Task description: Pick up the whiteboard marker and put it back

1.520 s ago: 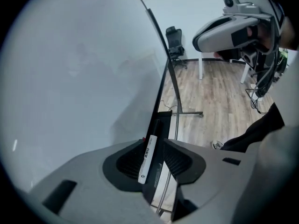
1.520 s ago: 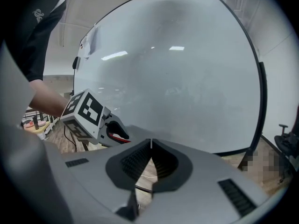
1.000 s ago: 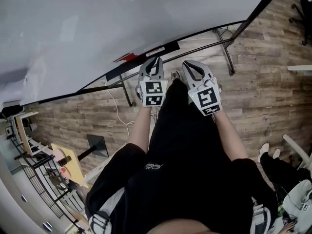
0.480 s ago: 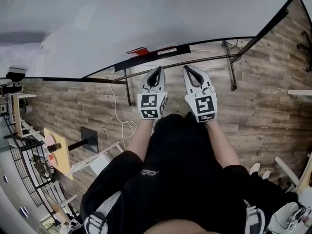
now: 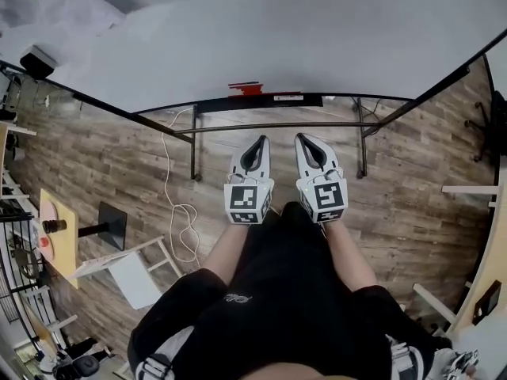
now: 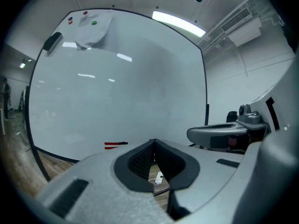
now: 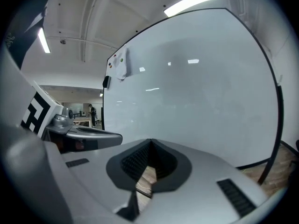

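Red whiteboard marker [image 5: 245, 89] lies on the whiteboard tray [image 5: 333, 99], bottom edge, well ahead. Left hand-held gripper [image 5: 255, 142] and right hand-held gripper [image 5: 310, 139]: jaws together, empty. Marker judged light, rigid, smooth; grip mid-barrel.

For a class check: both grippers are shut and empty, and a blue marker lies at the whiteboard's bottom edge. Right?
No: the marker is red, not blue; the left gripper view shows it. Both left gripper and right gripper are shut, empty.

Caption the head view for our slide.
Left gripper and right gripper, both shut, face the whiteboard and red marker.
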The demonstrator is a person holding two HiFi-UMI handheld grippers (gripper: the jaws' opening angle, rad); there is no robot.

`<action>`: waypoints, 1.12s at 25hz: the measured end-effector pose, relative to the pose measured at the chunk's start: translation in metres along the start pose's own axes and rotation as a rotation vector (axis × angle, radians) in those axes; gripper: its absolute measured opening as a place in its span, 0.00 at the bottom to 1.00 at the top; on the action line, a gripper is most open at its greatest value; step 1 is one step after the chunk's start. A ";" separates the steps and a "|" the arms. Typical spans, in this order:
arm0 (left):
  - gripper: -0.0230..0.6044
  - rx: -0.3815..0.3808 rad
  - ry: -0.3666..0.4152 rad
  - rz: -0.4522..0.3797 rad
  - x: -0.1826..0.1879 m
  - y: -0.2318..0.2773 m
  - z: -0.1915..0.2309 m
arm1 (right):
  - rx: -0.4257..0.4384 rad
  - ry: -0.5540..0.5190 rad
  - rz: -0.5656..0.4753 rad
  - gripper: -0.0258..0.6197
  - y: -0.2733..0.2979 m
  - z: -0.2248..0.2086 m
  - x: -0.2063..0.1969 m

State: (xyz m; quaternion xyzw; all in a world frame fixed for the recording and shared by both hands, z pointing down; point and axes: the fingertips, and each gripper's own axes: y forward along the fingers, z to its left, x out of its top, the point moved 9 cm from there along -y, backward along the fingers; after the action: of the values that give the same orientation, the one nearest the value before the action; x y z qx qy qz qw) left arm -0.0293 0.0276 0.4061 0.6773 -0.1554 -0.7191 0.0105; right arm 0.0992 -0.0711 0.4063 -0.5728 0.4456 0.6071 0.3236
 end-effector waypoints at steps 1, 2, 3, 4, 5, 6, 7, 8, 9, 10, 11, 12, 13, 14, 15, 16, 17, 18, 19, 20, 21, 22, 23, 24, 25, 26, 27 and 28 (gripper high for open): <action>0.05 0.004 0.024 -0.012 0.001 -0.006 -0.001 | 0.001 -0.010 0.002 0.04 -0.002 0.005 0.002; 0.05 0.006 0.055 -0.023 0.002 -0.012 -0.004 | -0.001 -0.019 0.005 0.04 -0.005 0.009 0.003; 0.05 0.005 0.079 -0.034 0.002 -0.020 -0.008 | -0.004 -0.026 0.009 0.04 -0.010 0.013 0.004; 0.05 0.001 0.087 -0.045 0.003 -0.027 -0.010 | -0.011 -0.028 0.009 0.04 -0.016 0.017 0.004; 0.05 -0.005 0.083 -0.056 0.004 -0.033 -0.011 | -0.019 -0.027 0.004 0.04 -0.021 0.020 0.006; 0.05 -0.010 0.071 -0.065 0.006 -0.037 -0.012 | -0.028 -0.027 -0.008 0.04 -0.026 0.022 0.008; 0.05 -0.014 0.058 -0.072 0.008 -0.040 -0.012 | -0.036 -0.029 -0.021 0.04 -0.032 0.022 0.011; 0.05 -0.015 0.046 -0.079 0.010 -0.044 -0.013 | -0.042 -0.032 -0.032 0.04 -0.038 0.022 0.015; 0.05 -0.011 0.037 -0.086 0.012 -0.048 -0.015 | -0.042 -0.035 -0.039 0.04 -0.044 0.022 0.018; 0.05 -0.001 0.027 -0.094 0.014 -0.052 -0.016 | -0.038 -0.040 -0.045 0.04 -0.050 0.023 0.021; 0.05 0.012 0.015 -0.102 0.017 -0.057 -0.018 | -0.030 -0.047 -0.051 0.04 -0.055 0.023 0.024; 0.05 0.026 -0.001 -0.111 0.019 -0.062 -0.020 | -0.021 -0.058 -0.059 0.04 -0.060 0.023 0.027; 0.05 0.034 -0.014 -0.121 0.022 -0.066 -0.023 | -0.013 -0.069 -0.068 0.04 -0.065 0.022 0.031; 0.05 0.038 -0.020 -0.132 0.025 -0.070 -0.027 | -0.007 -0.079 -0.079 0.04 -0.069 0.022 0.034; 0.05 0.041 -0.018 -0.144 0.028 -0.073 -0.033 | -0.002 -0.087 -0.089 0.04 -0.073 0.020 0.037; 0.05 0.045 -0.010 -0.154 0.031 -0.075 -0.039 | 0.002 -0.089 -0.096 0.04 -0.077 0.019 0.040; 0.05 0.053 -0.003 -0.162 0.033 -0.077 -0.046 | 0.006 -0.086 -0.100 0.04 -0.081 0.016 0.043; 0.05 0.062 -0.001 -0.168 0.034 -0.078 -0.054 | 0.010 -0.080 -0.103 0.04 -0.086 0.013 0.045; 0.05 0.069 -0.003 -0.173 0.034 -0.078 -0.062 | 0.015 -0.076 -0.108 0.04 -0.092 0.009 0.047; 0.05 0.073 -0.005 -0.177 0.035 -0.079 -0.071 | 0.020 -0.077 -0.116 0.04 -0.099 0.005 0.049; 0.05 0.078 -0.005 -0.179 0.037 -0.080 -0.080 | 0.024 -0.084 -0.126 0.04 -0.106 0.001 0.049; 0.05 0.083 -0.003 -0.182 0.038 -0.080 -0.088 | 0.026 -0.090 -0.133 0.04 -0.113 -0.004 0.049; 0.05 0.088 -0.004 -0.184 0.037 -0.080 -0.096 | 0.029 -0.091 -0.134 0.04 -0.120 -0.009 0.049; 0.05 0.092 -0.008 -0.183 0.035 -0.080 -0.104 | 0.037 -0.083 -0.130 0.04 -0.126 -0.014 0.048; 0.05 0.095 -0.012 -0.181 0.034 -0.080 -0.111 | 0.050 -0.069 -0.123 0.04 -0.131 -0.019 0.047; 0.05 0.095 -0.012 -0.181 0.035 -0.081 -0.119 | 0.065 -0.057 -0.118 0.04 -0.137 -0.023 0.047; 0.05 0.096 -0.006 -0.186 0.037 -0.083 -0.126 | 0.076 -0.054 -0.116 0.04 -0.142 -0.026 0.048; 0.05 0.100 0.003 -0.192 0.039 -0.083 -0.131 | 0.085 -0.063 -0.115 0.04 -0.146 -0.028 0.049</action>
State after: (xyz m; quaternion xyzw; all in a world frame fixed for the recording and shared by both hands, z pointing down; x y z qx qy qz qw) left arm 0.1119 0.0707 0.3436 0.6896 -0.1255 -0.7073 -0.0919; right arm 0.2358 -0.0453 0.3348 -0.5638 0.4269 0.5860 0.3956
